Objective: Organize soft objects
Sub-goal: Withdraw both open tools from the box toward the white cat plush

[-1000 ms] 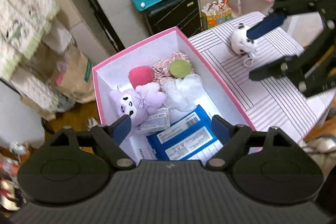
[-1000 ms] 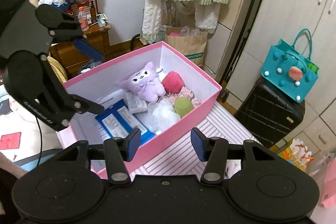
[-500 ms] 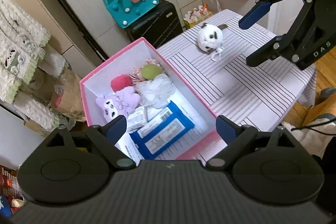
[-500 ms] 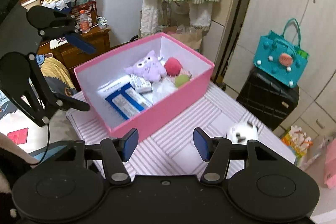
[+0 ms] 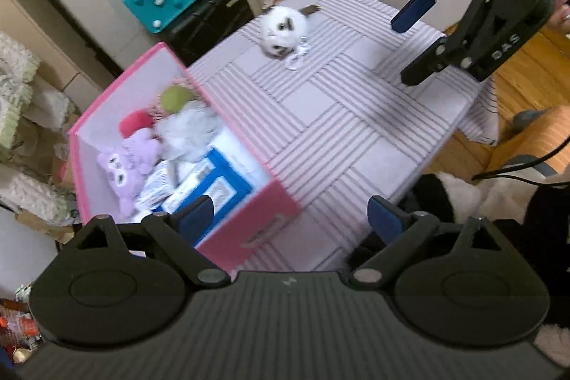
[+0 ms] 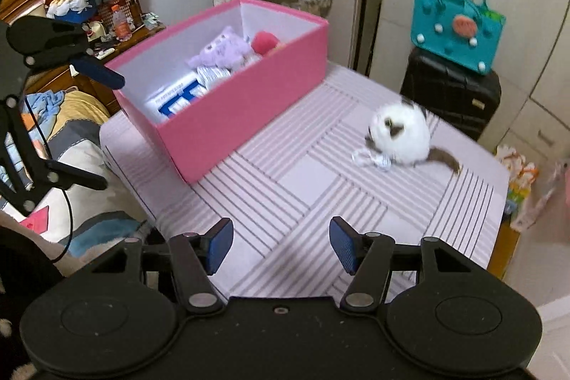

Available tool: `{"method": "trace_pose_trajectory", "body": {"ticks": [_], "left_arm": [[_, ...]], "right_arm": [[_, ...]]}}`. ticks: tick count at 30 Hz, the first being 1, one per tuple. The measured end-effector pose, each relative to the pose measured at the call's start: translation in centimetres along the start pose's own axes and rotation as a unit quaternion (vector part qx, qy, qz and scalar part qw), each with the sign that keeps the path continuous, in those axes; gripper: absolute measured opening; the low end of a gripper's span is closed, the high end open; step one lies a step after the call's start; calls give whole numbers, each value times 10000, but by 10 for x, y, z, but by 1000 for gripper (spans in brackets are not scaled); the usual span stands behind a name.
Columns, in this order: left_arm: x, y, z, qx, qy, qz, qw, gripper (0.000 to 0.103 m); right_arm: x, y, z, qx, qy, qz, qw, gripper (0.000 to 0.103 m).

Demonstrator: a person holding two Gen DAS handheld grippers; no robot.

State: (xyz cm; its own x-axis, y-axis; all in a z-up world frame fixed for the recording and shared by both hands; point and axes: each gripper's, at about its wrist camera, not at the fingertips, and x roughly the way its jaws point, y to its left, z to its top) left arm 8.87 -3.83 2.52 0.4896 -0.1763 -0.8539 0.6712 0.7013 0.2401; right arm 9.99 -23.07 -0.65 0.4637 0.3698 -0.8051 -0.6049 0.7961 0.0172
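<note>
One round white plush cat [image 6: 400, 134], brown patches on face, brown tail, white cord loop at its side; lying on striped tablecloth [image 6: 292, 187], well apart from pink box [image 6: 228, 109]. Inside box: purple plush [image 5: 128, 162], red ball [image 5: 135, 123], green ball [image 5: 172, 97], blue packets [image 5: 213, 187]. Left gripper [image 5: 290, 212] spread wide, holding nothing. Right gripper [image 6: 281, 243] likewise apart, empty, above cloth.

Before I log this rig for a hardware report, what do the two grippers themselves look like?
Both are matte black linkages with silver pivot screws and blue finger pads. The right gripper carries white "DAS" lettering; a thin black cable trails by the left gripper.
</note>
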Motion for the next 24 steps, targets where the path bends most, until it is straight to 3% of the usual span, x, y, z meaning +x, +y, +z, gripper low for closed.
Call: {"method": "trace_pose_trajectory", "body": {"ticks": [6, 9, 16, 21, 24], "left_arm": [[8, -14, 11, 19, -53, -89, 9999, 94], [15, -15, 21, -71, -72, -181, 9998, 94], [38, -2, 39, -898, -250, -438, 9947, 94], [49, -5, 52, -1020, -765, -363, 9912, 94], [60, -13, 62, -1208, -950, -41, 9881, 94]], "right_arm": [[20, -18, -26, 85, 52, -316, 9995, 66], [23, -28, -35, 135, -72, -235, 9996, 67], [38, -43, -39, -60, -126, -75, 9999, 67], [47, -52, -40, -296, -413, -42, 9987, 67], [54, -60, -40, -367, -666, -46, 9971, 70]]}}
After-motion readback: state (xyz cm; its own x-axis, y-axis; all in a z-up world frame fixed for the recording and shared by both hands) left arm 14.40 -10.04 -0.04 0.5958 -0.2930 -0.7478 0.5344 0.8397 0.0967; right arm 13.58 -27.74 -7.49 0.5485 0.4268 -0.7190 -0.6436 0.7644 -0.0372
